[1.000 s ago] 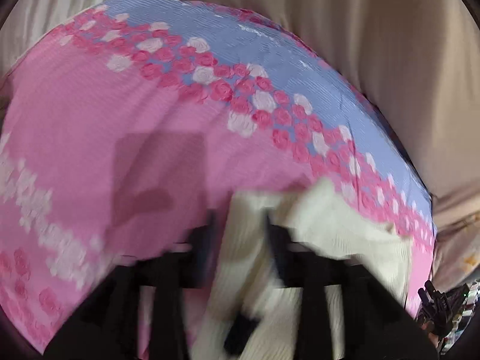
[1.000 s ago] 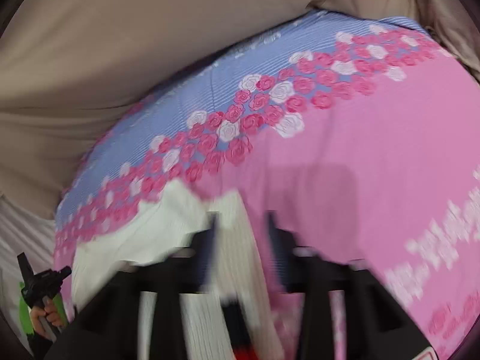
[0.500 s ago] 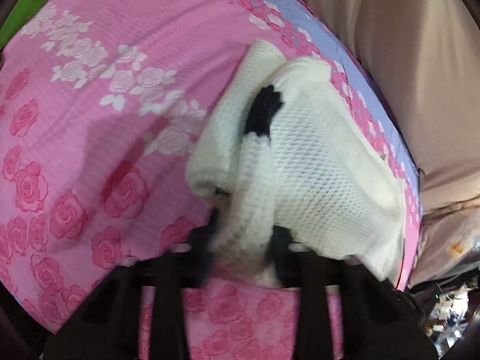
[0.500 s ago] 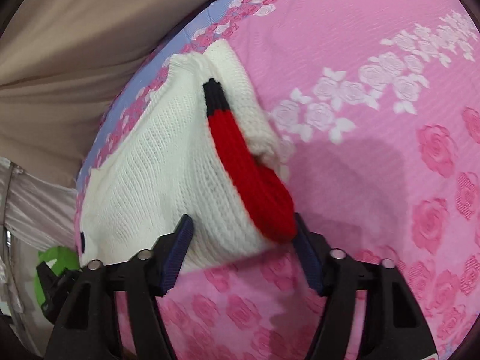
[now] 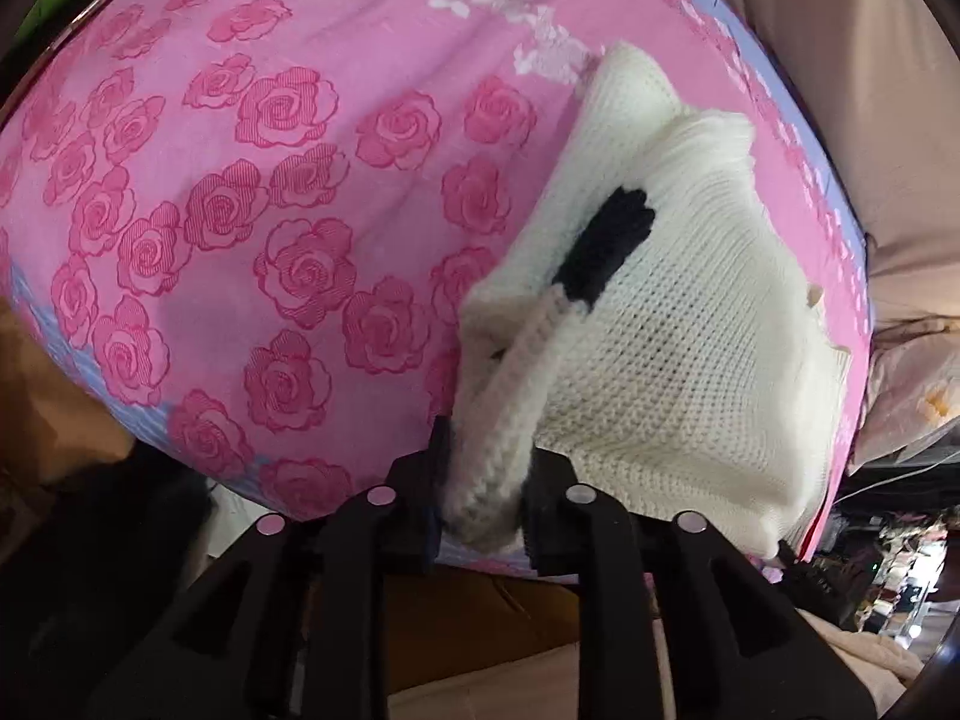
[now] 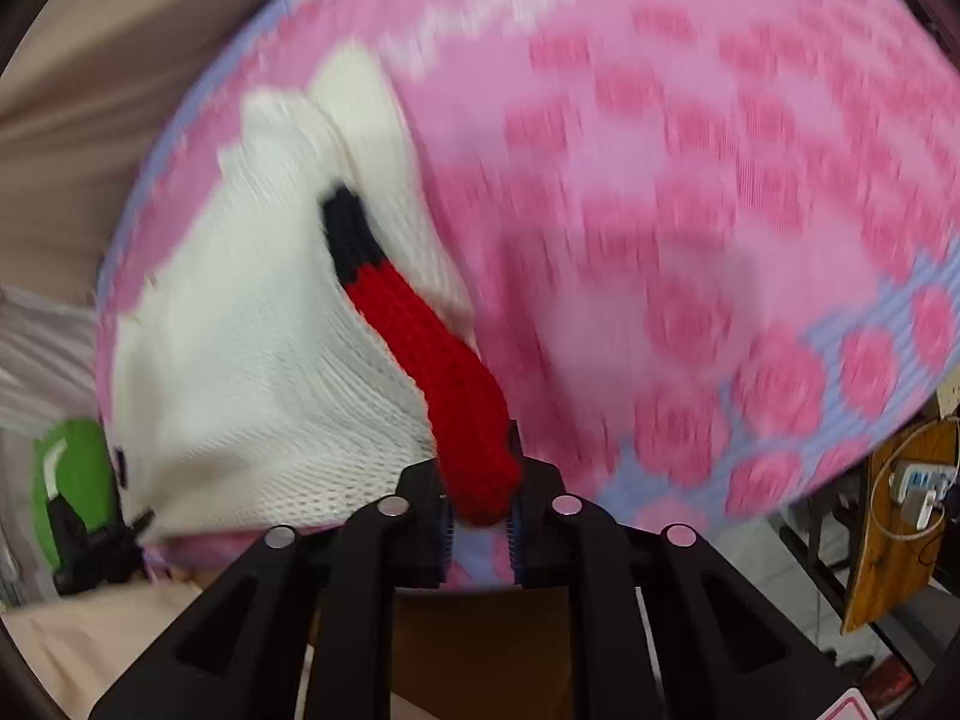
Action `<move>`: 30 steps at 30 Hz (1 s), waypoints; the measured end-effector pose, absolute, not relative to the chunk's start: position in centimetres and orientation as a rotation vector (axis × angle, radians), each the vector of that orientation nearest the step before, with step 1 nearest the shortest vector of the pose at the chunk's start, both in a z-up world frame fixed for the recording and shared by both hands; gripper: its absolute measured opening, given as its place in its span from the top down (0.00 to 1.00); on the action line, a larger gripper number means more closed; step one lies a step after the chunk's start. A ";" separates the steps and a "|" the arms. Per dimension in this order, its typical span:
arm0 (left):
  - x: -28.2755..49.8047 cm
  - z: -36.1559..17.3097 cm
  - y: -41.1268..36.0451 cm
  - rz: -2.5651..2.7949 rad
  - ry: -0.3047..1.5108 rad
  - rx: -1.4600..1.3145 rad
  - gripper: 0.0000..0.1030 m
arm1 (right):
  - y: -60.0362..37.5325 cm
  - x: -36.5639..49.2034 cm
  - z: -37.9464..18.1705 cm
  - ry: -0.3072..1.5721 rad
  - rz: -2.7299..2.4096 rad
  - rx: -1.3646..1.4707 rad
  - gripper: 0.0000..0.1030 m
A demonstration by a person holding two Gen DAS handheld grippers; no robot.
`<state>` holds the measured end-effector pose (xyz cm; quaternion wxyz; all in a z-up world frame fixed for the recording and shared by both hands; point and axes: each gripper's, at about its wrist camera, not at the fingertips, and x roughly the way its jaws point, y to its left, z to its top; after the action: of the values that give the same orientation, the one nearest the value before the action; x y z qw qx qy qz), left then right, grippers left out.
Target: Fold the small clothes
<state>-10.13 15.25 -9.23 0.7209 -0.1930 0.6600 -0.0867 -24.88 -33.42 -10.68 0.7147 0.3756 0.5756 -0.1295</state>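
A small white knit sweater (image 5: 672, 348) lies folded on a pink rose-print bedspread (image 5: 270, 210), close to its near edge. My left gripper (image 5: 483, 468) pinches the cream sleeve (image 5: 522, 396) that ends in a black cuff (image 5: 609, 252); its jaws are opening slightly, with the sleeve still pressed between the pads. In the blurred right wrist view the sweater (image 6: 252, 372) lies at left on the bedspread (image 6: 690, 210). My right gripper (image 6: 480, 480) is shut on the red sleeve (image 6: 444, 372) with its black cuff (image 6: 351, 234).
Beige fabric (image 5: 870, 90) lies beyond the bedspread's far side. The bed's near edge runs just ahead of both grippers, with a brown surface (image 5: 480, 618) below it. A green object (image 6: 72, 468) sits at left, and a wooden board with a charger (image 6: 900, 510) at right.
Both grippers went from open over the sweater to shut on a sleeve each. They drew the sleeves back toward the bed's near edge, laying them over the sweater's body.
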 end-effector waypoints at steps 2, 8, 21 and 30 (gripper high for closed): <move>-9.5 -6.9 15.0 -0.193 1.390 -0.386 0.75 | -33.4 -24.6 -9.5 1.264 -0.319 0.802 0.74; -3.5 -0.2 10.8 -0.278 1.113 -0.276 0.27 | -34.9 -19.0 -2.1 1.042 -0.347 0.591 0.47; 3.7 -6.7 5.2 -0.256 1.208 -0.162 0.96 | -35.2 -8.6 -6.3 0.992 -0.282 0.634 0.94; 4.2 -7.0 4.2 -0.227 1.207 -0.091 0.92 | -36.4 -7.0 -7.0 1.012 -0.309 0.628 0.86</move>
<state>4.17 4.19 -6.96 0.8164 -0.0425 0.5659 -0.1066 -6.97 -36.40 -6.99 0.8167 0.2944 0.4747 -0.1448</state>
